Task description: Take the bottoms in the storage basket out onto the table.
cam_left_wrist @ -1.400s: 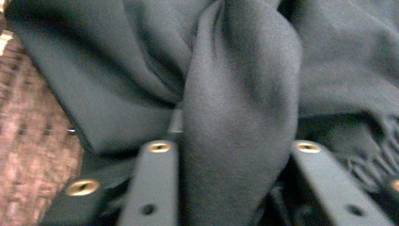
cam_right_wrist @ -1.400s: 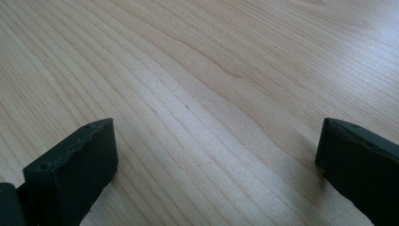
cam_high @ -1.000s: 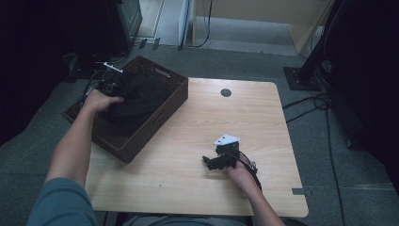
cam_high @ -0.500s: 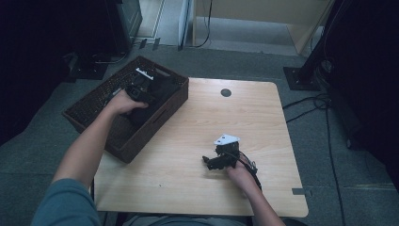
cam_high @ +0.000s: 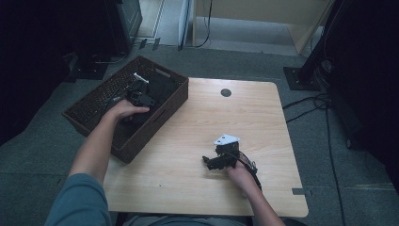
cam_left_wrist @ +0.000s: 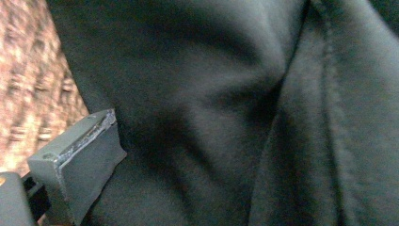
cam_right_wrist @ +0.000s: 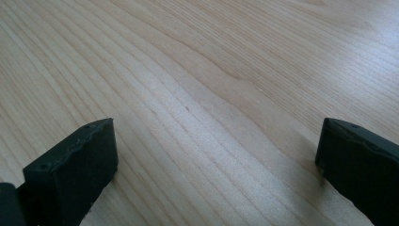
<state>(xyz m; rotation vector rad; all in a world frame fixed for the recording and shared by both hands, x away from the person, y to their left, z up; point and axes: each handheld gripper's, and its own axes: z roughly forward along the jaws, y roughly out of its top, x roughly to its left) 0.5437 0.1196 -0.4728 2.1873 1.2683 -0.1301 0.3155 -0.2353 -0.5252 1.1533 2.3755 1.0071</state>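
A brown wicker basket stands at the table's left edge, with a dark cloth lying in its right half. My left gripper is down inside the basket on that cloth. Its jaws have just been opening. In the left gripper view one grey fingertip stands far to the left, and the loose cloth lies folded across the gap, with no pad pressing on it. My right gripper rests low over the wooden table, open, with bare wood between its fingers.
Woven basket wall shows left of the cloth. A round black grommet sits in the table near its far edge. Cables trail over the floor at the right, and dark equipment stands at the back left.
My left hand has moved right and down, from the basket's far left side into it, bringing the cloth along. The cloth now lies loose in the basket. The right hand has kept still.
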